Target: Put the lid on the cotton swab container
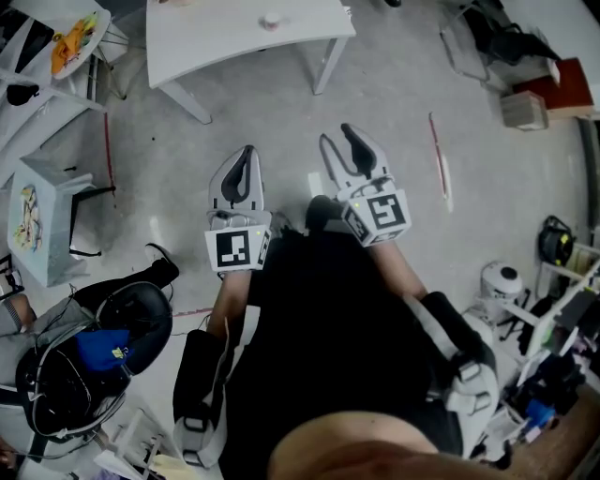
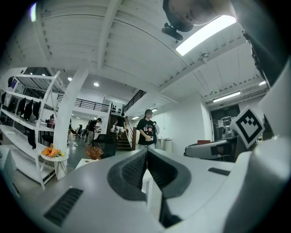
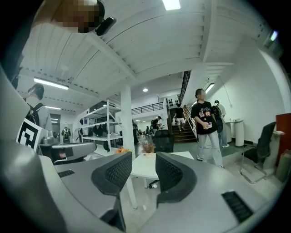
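I see no lid and no cotton swab container that I can make out; a small round thing (image 1: 271, 19) lies on the white table (image 1: 216, 42) ahead, too small to identify. Both grippers are held level over the floor, short of that table. My left gripper (image 1: 246, 156) is shut with nothing in it, its pads (image 2: 136, 166) pressed together. My right gripper (image 1: 336, 136) stands open and empty, and the table (image 3: 144, 167) shows through the gap between its fingers (image 3: 119, 170). A small potted plant (image 3: 148, 147) stands on the table.
A person in a black shirt (image 3: 207, 127) stands to the right of the table, with stairs behind. A black office chair (image 1: 94, 361) and a pale blue stool (image 1: 37, 220) stand at the left. Shelving (image 3: 97, 125) and a round table with orange items (image 1: 70, 42) are further left.
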Demonstrator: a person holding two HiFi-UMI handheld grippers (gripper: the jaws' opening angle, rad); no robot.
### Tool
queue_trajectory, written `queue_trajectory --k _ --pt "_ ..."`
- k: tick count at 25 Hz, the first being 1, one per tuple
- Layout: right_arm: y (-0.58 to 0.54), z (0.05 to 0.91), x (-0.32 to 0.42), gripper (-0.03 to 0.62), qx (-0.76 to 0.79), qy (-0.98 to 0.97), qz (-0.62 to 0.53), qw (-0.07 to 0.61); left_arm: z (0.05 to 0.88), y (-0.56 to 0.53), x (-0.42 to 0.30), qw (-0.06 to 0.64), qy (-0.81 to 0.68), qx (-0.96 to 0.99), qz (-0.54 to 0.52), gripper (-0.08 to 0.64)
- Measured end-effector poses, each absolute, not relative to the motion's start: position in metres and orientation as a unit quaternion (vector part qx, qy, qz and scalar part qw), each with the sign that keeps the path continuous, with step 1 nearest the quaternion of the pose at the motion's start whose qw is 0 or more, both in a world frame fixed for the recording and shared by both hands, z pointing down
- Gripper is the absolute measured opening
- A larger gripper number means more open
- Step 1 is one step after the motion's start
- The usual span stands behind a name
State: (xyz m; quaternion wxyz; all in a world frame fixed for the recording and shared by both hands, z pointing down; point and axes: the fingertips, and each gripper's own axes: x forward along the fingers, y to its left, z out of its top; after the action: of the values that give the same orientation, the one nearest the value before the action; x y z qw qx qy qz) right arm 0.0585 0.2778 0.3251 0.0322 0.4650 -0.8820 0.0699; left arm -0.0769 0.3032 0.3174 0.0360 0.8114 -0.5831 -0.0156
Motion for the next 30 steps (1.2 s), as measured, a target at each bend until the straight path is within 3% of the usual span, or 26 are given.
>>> queue_trajectory --k 13,30 --pt "0.23 0.331 0.09 0.141 0.462 -0.885 0.056 0.025 0.32 0.264 -0.05 0.031 -0.587 0.809 -0.014 0.006" --pt "0.021 0.329 0.119 0.141 0.401 -0.915 0.044 0.028 0.315 0.058 0.01 0.023 -0.598 0.801 0.013 0.006"
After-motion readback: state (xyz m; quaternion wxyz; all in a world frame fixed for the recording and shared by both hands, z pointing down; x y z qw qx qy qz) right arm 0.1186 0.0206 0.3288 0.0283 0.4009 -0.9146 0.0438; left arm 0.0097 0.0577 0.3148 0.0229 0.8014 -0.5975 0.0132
